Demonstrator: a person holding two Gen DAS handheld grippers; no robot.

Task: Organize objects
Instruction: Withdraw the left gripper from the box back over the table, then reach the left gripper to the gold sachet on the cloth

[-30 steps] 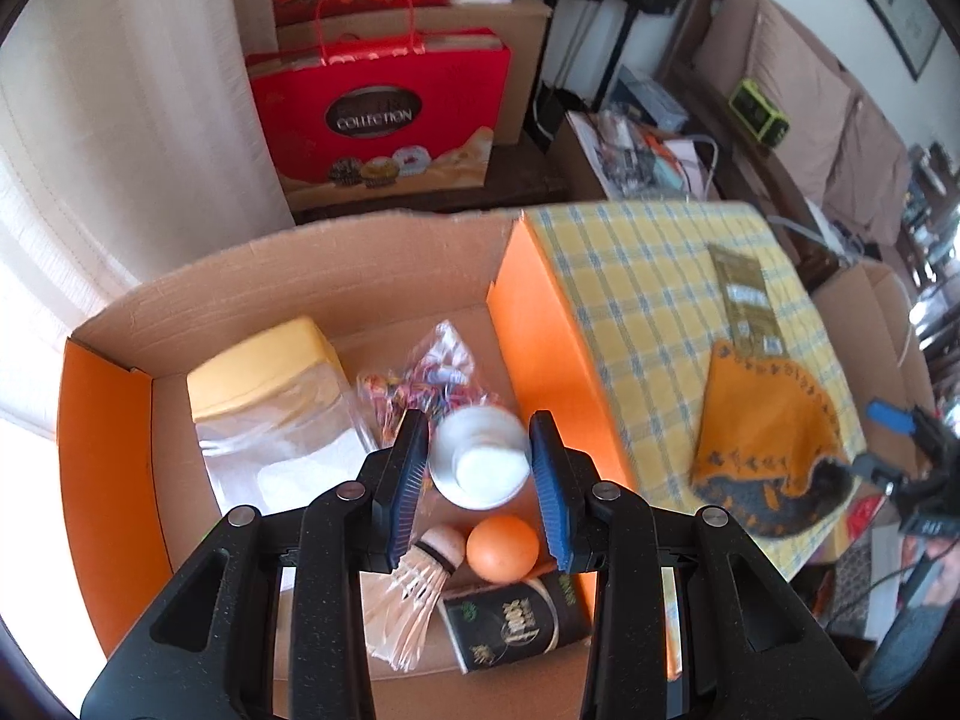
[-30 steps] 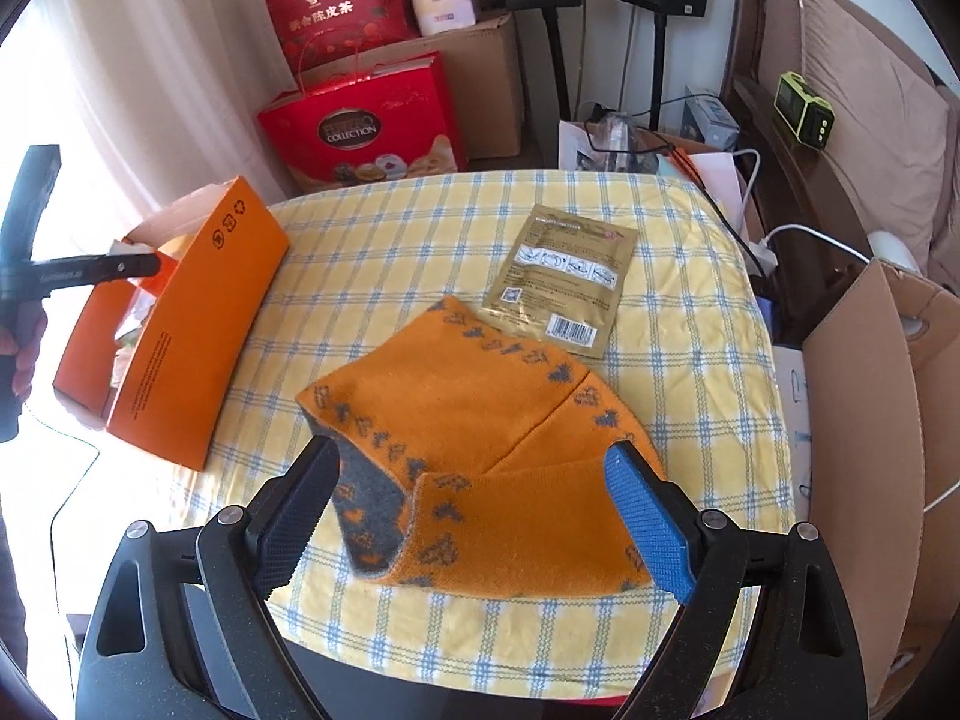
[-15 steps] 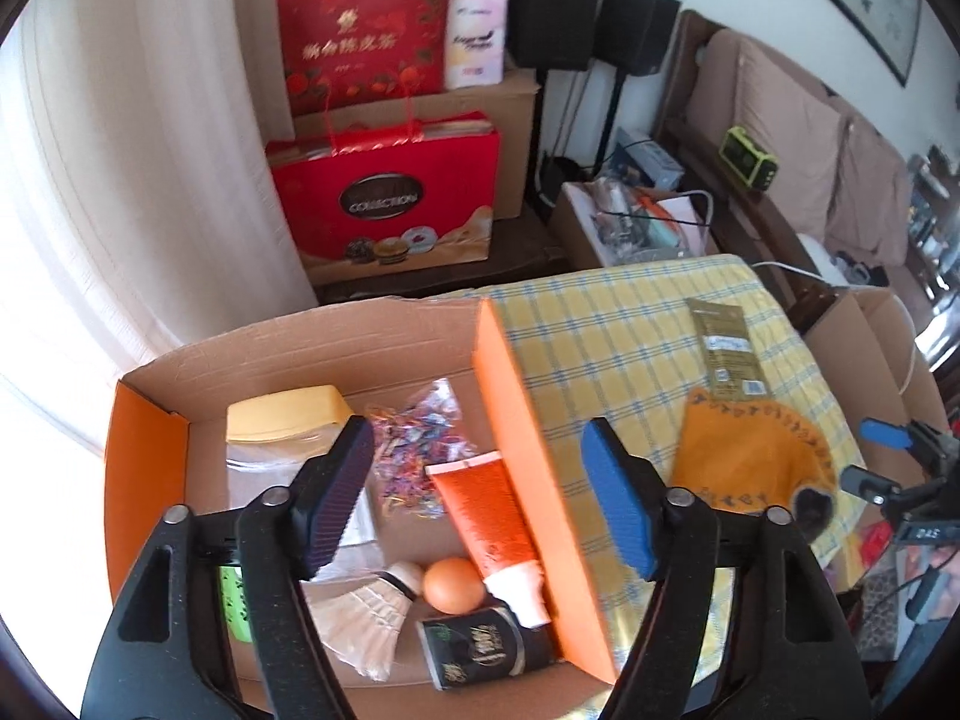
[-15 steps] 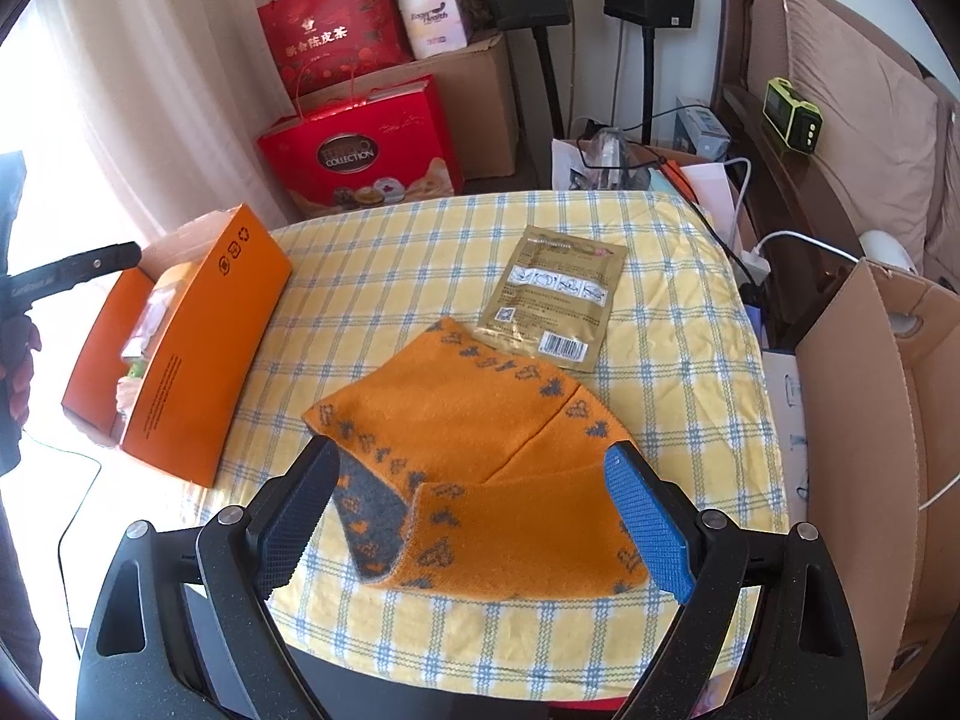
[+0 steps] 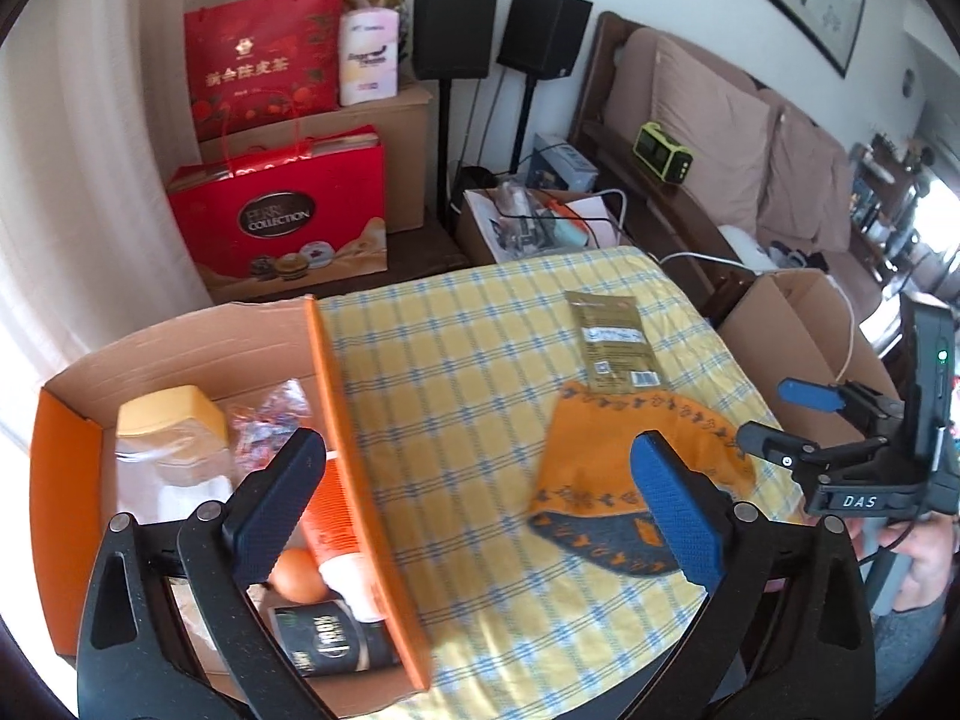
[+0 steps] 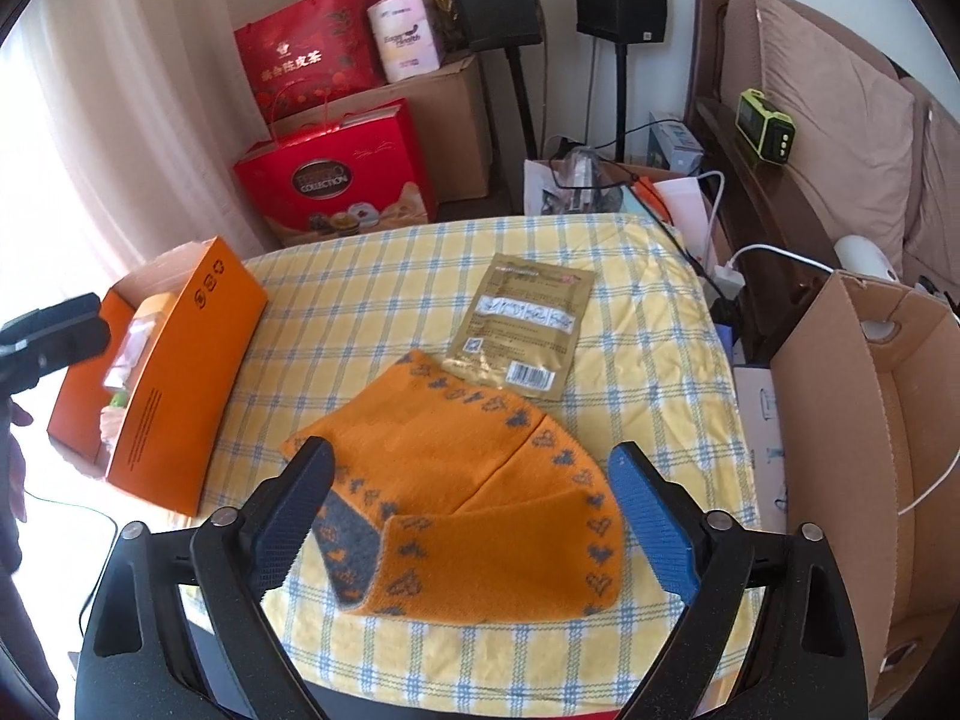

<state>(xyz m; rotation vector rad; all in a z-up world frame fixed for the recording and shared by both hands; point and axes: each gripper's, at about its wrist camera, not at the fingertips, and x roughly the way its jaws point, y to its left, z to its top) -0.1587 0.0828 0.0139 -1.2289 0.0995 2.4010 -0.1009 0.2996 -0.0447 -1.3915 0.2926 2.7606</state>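
On the checked yellow table (image 6: 372, 276), both grippers' fingers stood wide and empty; the folded orange knitted cloth (image 6: 480, 480) wanted pinching at one edge.

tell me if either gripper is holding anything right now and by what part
Nothing is held. The left gripper is open above the orange box's wall, and the right gripper is open over the orange knitted cloth, not gripping it.
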